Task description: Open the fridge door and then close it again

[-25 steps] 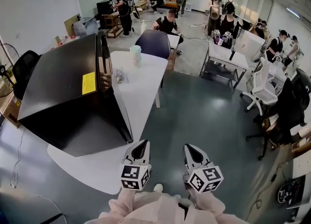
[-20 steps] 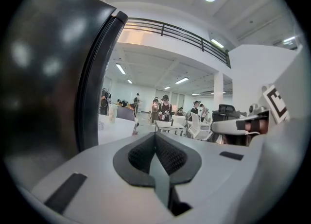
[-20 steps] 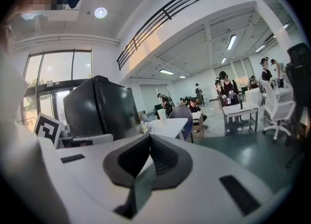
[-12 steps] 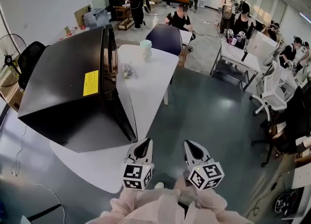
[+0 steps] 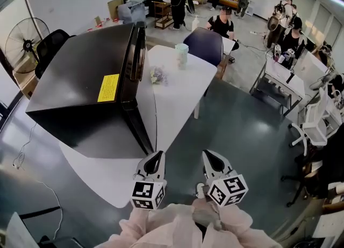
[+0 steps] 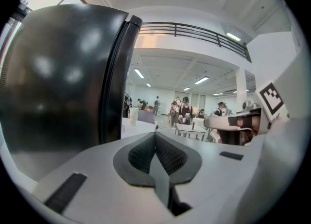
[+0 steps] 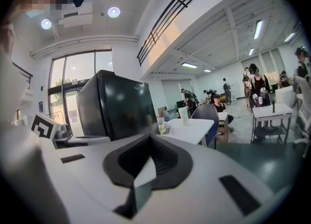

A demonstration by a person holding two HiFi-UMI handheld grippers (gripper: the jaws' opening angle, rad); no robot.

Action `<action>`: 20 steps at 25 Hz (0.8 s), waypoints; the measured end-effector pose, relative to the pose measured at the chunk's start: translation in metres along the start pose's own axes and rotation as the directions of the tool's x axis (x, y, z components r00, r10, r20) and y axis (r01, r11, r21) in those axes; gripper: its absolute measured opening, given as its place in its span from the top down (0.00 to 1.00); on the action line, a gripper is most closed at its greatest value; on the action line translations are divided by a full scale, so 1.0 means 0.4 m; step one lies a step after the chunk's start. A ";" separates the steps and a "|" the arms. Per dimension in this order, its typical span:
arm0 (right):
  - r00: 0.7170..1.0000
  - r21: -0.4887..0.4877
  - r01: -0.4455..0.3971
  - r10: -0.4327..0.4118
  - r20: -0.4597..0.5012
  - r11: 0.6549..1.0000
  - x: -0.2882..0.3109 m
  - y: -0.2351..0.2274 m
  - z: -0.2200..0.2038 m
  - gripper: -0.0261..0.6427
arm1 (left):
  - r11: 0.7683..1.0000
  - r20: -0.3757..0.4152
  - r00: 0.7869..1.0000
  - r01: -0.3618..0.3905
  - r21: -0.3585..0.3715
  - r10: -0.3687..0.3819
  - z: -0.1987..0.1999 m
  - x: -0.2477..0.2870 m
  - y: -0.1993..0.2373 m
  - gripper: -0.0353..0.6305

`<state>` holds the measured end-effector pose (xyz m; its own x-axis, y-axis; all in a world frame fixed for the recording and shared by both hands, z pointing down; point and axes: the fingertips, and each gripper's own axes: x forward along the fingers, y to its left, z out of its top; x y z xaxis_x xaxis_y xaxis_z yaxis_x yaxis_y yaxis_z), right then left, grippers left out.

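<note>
Black fridge (image 5: 91, 96), door shut, on the worktop's (image 5: 172, 96) left edge; left tongs (image 5: 156, 158) and right tongs (image 5: 209, 156), both closed and empty, by its near edge.

In the head view the fridge (image 5: 80, 96) shows mostly its top and one side. Its door front is seen nearly edge-on, and its foot is out of sight below, where the white table (image 5: 172, 107) overlaps it. The print on the yellow label (image 5: 108, 87) is too small to read. The small crumpled thing (image 5: 157, 75) on the table cannot be identified. The fan (image 5: 24, 40) is cut by the left edge, and the pale sleeves (image 5: 161, 231) by the bottom edge. In the left gripper view the fridge's left side is lost in the dark rim.
</note>
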<state>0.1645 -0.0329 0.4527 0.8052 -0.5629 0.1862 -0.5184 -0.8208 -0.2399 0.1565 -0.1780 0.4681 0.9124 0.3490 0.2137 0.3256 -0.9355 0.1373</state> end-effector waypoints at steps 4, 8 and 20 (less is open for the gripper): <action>0.996 -0.048 -0.088 0.087 -0.016 0.995 0.070 -0.028 0.042 0.94 | 0.993 0.015 0.994 -0.108 -0.040 0.109 0.005 0.017 0.033 0.93; 0.984 -0.094 -0.177 0.174 -0.041 0.980 0.139 -0.052 0.070 0.94 | 0.978 0.022 0.980 -0.197 -0.064 0.199 0.009 0.047 0.055 0.93; 0.886 -0.209 -0.464 0.455 -0.091 0.861 0.308 -0.059 0.146 0.94 | 0.901 0.046 0.903 -0.422 -0.098 0.427 0.040 0.074 0.065 0.93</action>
<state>0.2928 -0.0773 0.4256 0.4513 -0.8810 0.1423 -0.8799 -0.4659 -0.0934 0.1959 -0.1930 0.4626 0.9743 -0.0873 0.2075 -0.1156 -0.9850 0.1284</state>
